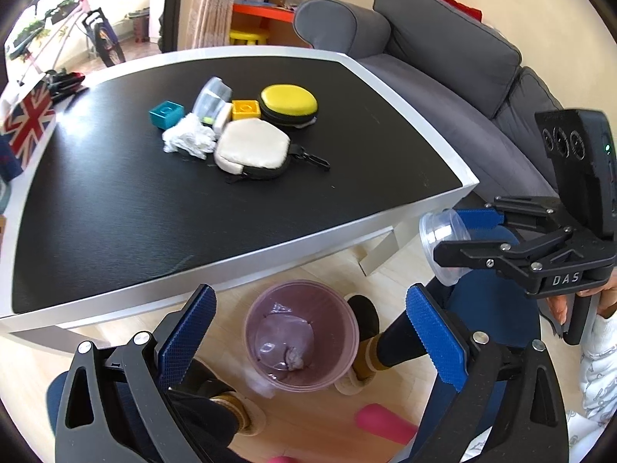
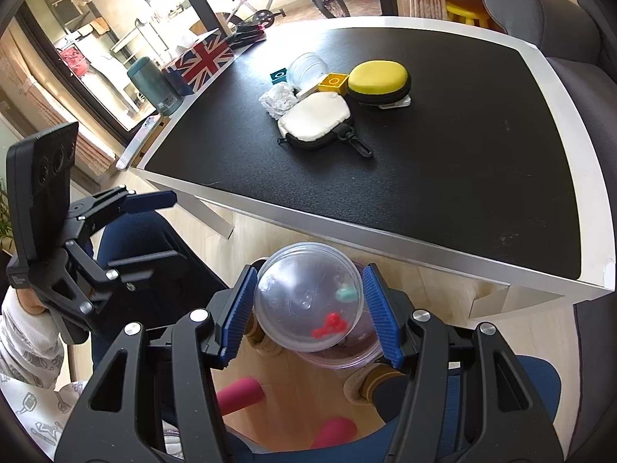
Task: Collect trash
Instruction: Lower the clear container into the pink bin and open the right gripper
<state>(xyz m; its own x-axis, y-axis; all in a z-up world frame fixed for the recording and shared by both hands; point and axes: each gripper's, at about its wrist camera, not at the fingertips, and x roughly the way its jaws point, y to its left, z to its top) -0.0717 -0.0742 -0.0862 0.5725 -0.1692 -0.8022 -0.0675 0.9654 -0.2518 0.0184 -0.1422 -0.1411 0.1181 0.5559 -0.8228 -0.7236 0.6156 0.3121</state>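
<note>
My right gripper (image 2: 308,316) is shut on a clear plastic cup (image 2: 308,301), held off the table's front edge above a pink trash bin (image 1: 302,333) on the floor; the cup also shows in the left wrist view (image 1: 443,243). My left gripper (image 1: 308,332) is open and empty over the bin, which holds clear plastic and a crumpled wad. On the black table (image 1: 154,208) lie a crumpled white tissue (image 1: 189,139) and another clear cup (image 1: 210,96) on its side.
A white pouch (image 1: 250,146), a yellow case (image 1: 289,102), a yellow block (image 1: 245,110) and a teal block (image 1: 166,114) sit by the trash. A Union Jack box (image 2: 204,59) stands at the table's far left. A grey sofa (image 1: 443,58) is at right. The person's legs flank the bin.
</note>
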